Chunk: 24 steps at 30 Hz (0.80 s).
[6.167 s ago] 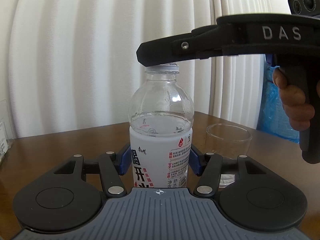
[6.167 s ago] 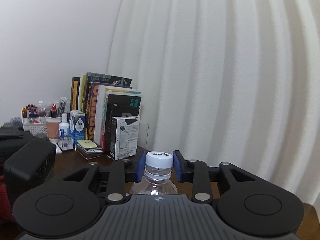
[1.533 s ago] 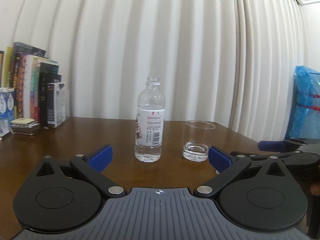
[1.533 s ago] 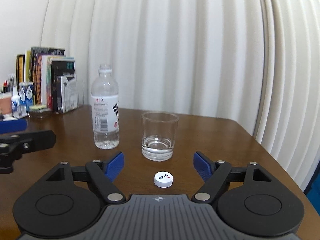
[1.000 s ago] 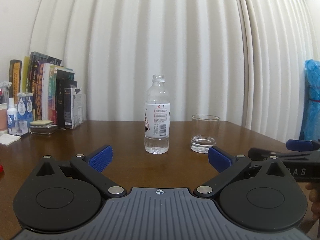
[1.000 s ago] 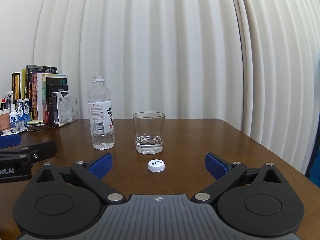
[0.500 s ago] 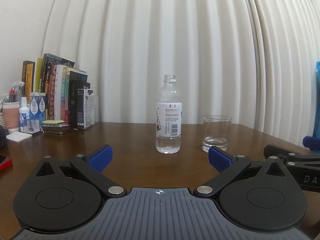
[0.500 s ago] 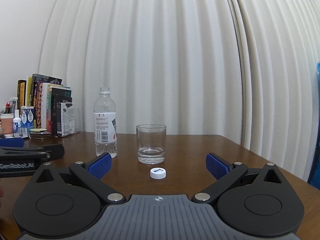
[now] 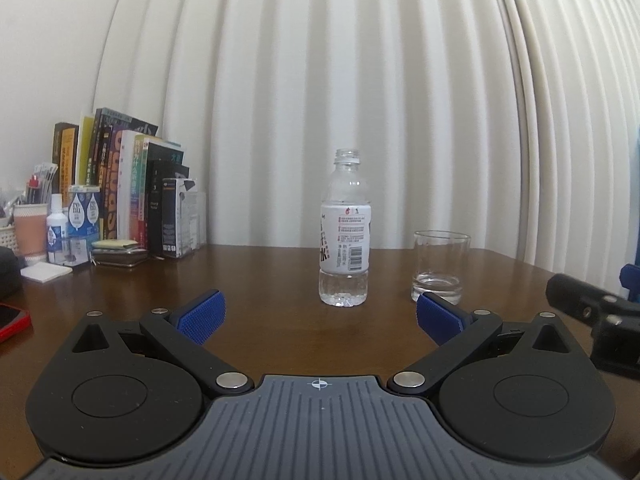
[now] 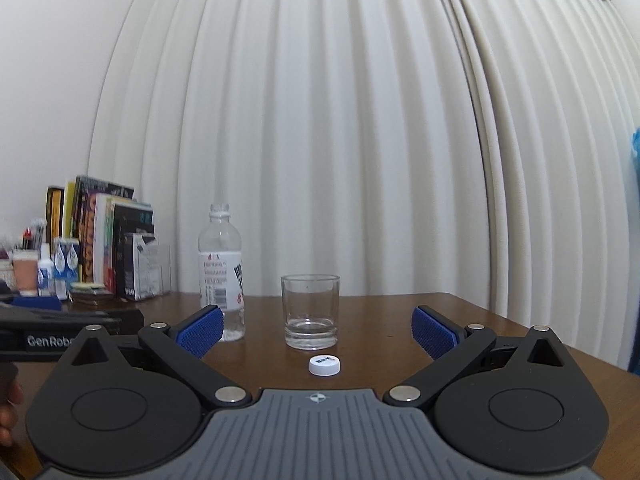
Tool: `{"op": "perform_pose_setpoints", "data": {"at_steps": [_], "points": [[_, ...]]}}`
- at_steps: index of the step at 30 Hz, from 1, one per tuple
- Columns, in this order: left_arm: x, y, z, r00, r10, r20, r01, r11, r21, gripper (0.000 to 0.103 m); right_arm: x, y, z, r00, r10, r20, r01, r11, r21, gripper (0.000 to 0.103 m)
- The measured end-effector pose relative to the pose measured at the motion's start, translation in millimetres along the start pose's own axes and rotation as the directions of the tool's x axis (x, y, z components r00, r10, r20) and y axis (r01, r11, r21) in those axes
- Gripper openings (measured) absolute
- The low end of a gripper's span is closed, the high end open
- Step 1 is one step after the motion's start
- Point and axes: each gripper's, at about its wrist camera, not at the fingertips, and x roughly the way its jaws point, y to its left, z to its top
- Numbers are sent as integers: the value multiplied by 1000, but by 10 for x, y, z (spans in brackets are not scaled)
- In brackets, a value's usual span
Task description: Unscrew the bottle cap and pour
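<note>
A clear plastic bottle (image 9: 345, 236) with a white label stands uncapped and upright on the brown table (image 9: 260, 280); a little water shows at its bottom. It also shows in the right wrist view (image 10: 221, 276). A glass tumbler (image 9: 439, 266) with a little water stands to its right, seen too in the right wrist view (image 10: 310, 311). The white cap (image 10: 324, 365) lies on the table in front of the glass. My left gripper (image 9: 320, 316) is open and empty, well back from the bottle. My right gripper (image 10: 316, 332) is open and empty, back from the cap.
Books (image 9: 120, 184), small boxes and bottles (image 9: 78, 216) and a pen cup (image 9: 30, 228) stand at the table's back left. A red phone (image 9: 10, 322) lies at the left edge. White curtains (image 9: 360, 80) hang behind. The table's right edge (image 10: 520, 320) is close.
Both grippers have drawn back and sunk lower, so bottle and glass look smaller and farther. Since 6 seconds ago the cap came off and lies on the table; both grippers let go.
</note>
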Motion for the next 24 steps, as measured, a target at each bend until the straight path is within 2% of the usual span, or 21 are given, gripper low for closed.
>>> {"op": "perform_pose_setpoints", "data": {"at_steps": [9,24], "points": [[-44,-47,-30,999,34,33,-34,999,25,103,-9,27,-6,1000,-3,16,4,1000,-31,103],[-47,-26,-32,999,10,35,-10,1000,11,103,0,29,1,1000,-12,4,12,999,-37,103]]}}
